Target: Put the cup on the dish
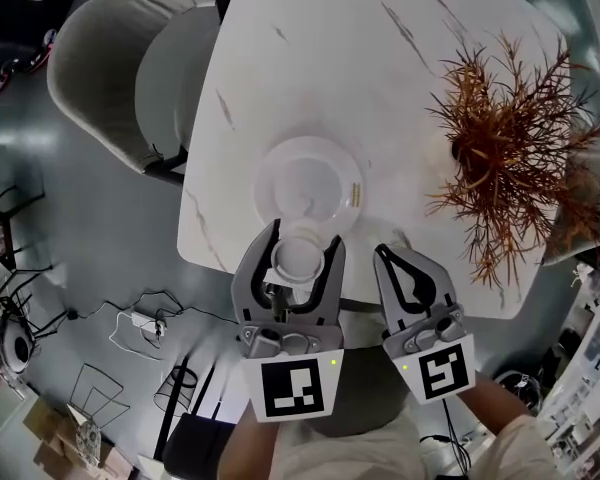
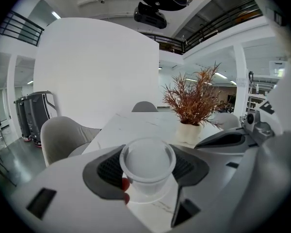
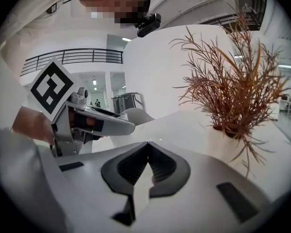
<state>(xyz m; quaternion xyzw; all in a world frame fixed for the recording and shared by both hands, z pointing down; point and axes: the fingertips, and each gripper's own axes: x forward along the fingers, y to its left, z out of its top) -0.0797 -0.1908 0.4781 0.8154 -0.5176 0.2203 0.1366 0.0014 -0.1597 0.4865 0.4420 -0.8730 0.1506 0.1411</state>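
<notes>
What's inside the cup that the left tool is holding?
Nothing shows inside the cup. It looks empty, and its walls are see-through. The left tool grips it on both sides and covers part of the outside of those walls, so anything there stays hidden.

We seem to be in a bright, open office hall, with a mezzanine railing (image 2: 19, 27), white columns (image 2: 241, 84), a marble-topped table (image 1: 310, 48), padded chairs (image 1: 100, 48) and loose cables (image 1: 145, 318) on the grey floor.

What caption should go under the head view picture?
The left gripper holds a clear cup at the white dish's near rim; the right gripper is shut beside it.
</notes>
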